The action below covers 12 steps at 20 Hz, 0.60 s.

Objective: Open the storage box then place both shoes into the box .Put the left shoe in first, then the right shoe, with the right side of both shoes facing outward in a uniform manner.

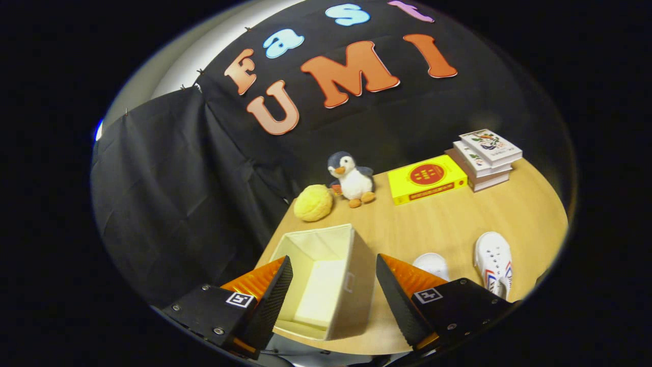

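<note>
A cream fabric storage box [351, 278] stands open on the wooden table [458, 219], with no lid on it and nothing inside. My gripper [333, 293] hovers over it, open, its fingers spread to either side of the box without touching it. Two white shoes lie on the table to the right of the box. Only the toe of one shoe [432, 264] shows, just past my right finger [395, 295]. The other shoe [494, 262], with red and blue side stripes, lies further right, toe pointing away from me.
At the back of the table sit a yellow round plush [313, 202], a penguin toy [352, 179], a yellow book [427, 179] and a stack of books [484, 158]. Black cloth hangs behind and to the left of the table.
</note>
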Tool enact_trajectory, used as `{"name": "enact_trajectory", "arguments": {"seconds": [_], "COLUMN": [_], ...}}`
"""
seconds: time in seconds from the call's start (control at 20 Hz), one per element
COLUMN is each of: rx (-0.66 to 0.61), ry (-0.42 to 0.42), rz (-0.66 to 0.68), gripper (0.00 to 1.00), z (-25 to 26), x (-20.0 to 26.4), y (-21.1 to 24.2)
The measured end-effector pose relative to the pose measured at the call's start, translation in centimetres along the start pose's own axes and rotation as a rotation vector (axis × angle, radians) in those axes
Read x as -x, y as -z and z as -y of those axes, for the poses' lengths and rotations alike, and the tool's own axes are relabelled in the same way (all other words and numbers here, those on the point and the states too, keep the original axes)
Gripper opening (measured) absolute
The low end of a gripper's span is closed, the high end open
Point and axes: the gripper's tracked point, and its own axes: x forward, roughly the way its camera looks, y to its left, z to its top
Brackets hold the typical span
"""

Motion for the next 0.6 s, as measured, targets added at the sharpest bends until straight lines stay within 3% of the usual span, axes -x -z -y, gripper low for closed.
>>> {"name": "enact_trajectory", "arguments": {"seconds": [0.3, 0.5, 0.6], "rx": [0.079, 0.111, 0.102], "ry": [0.201, 0.267, 0.276], "rz": [-0.029, -0.104, -0.157], "gripper": [0.98, 0.95, 0.88], "z": [8.7, 12.2, 13.6], "x": [0.8, 0.6, 0.3], "y": [2.6, 5.6, 7.7]}}
